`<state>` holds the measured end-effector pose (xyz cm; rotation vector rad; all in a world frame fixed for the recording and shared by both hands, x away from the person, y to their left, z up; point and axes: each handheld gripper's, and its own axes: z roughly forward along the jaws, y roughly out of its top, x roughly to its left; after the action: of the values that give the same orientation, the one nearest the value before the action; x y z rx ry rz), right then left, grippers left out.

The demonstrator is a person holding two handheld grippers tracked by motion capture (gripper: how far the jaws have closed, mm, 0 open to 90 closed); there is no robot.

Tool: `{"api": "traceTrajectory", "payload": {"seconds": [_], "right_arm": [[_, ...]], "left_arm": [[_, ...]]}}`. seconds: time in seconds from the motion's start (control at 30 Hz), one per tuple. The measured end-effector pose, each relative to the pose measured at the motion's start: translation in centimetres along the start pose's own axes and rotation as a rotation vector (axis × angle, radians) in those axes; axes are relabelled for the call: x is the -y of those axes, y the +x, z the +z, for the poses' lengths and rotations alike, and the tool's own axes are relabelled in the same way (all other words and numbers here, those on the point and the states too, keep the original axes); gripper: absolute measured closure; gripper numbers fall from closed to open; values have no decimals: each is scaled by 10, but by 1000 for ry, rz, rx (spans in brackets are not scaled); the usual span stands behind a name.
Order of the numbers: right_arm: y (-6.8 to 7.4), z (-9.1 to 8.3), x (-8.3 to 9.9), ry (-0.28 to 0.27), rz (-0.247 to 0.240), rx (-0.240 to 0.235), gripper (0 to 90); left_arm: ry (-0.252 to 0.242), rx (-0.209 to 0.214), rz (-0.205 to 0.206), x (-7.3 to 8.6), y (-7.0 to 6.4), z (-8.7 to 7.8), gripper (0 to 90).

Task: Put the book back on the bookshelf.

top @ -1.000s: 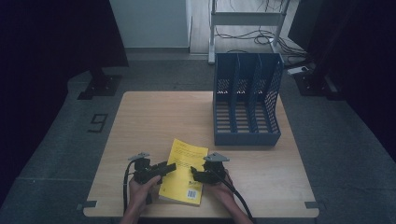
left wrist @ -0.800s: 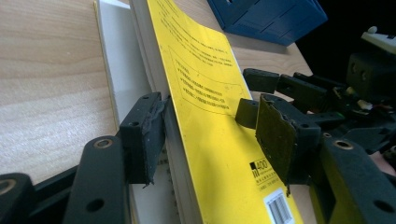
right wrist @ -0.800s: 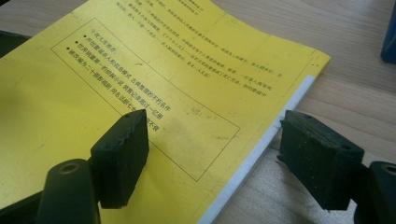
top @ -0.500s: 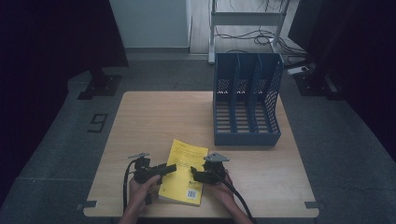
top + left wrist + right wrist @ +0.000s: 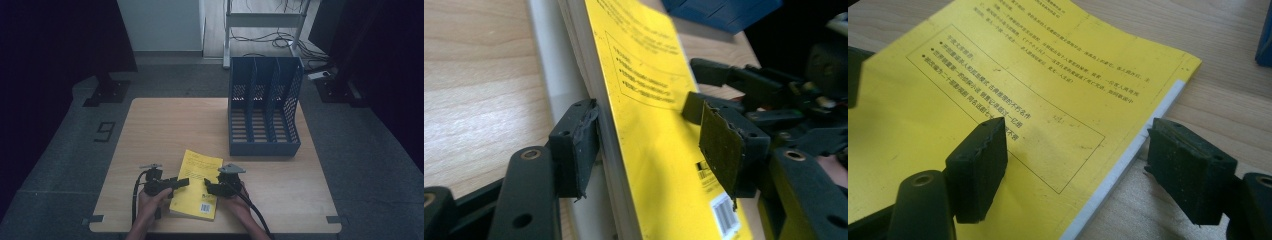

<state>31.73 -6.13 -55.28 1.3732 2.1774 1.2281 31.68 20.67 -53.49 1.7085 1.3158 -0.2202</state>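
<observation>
Yellow book (image 5: pixel 196 184) lying flat on the tabletop (image 5: pixel 165 125) near its front edge, long axis running front to back and leaning slightly right at the far end. My left gripper (image 5: pixel 177 183) comes in from the book's left side, fingers (image 5: pixel 574 147) open, one at the page edge and one above the cover. My right gripper (image 5: pixel 209 188) meets the right edge, fingers (image 5: pixel 979 167) spread open astride it. Blue file rack (image 5: pixel 263 112) stands well apart at the far right; bare tabletop lies to the left.
</observation>
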Motion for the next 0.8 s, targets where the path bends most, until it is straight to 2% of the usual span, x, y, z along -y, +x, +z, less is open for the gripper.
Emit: {"api": "traceTrajectory", "payload": {"seconds": [0.1,0.27,0.3,0.33,0.37,0.4,0.43,0.6,0.67,0.7,0.8], "right_arm": [[0,0,0,0,1,0,236],[0,0,0,0,1,0,236],[0,0,0,0,2,0,236],[0,0,0,0,2,-1,236],[0,0,0,0,2,-1,236],[0,0,0,-1,1,-2,236],[0,0,0,-1,1,-2,236],[0,0,0,-1,3,-3,236],[0,0,0,-1,3,-3,237],[0,0,0,-1,3,-3,236],[0,0,0,-1,3,-2,237]], "left_arm": [[1,21,7,-2,-1,0,386],[0,50,-28,-2,4,4,384],[-2,53,-25,-2,3,4,396],[-13,31,5,-1,-2,6,415],[-13,31,5,-1,-2,6,430],[-15,15,25,-1,-5,6,430],[-13,-14,51,-1,-8,6,442],[-11,-98,109,1,-15,8,533],[-6,-151,146,2,-18,10,567],[-6,-164,155,2,-18,11,582],[-13,-168,171,3,-19,10,610]]}}
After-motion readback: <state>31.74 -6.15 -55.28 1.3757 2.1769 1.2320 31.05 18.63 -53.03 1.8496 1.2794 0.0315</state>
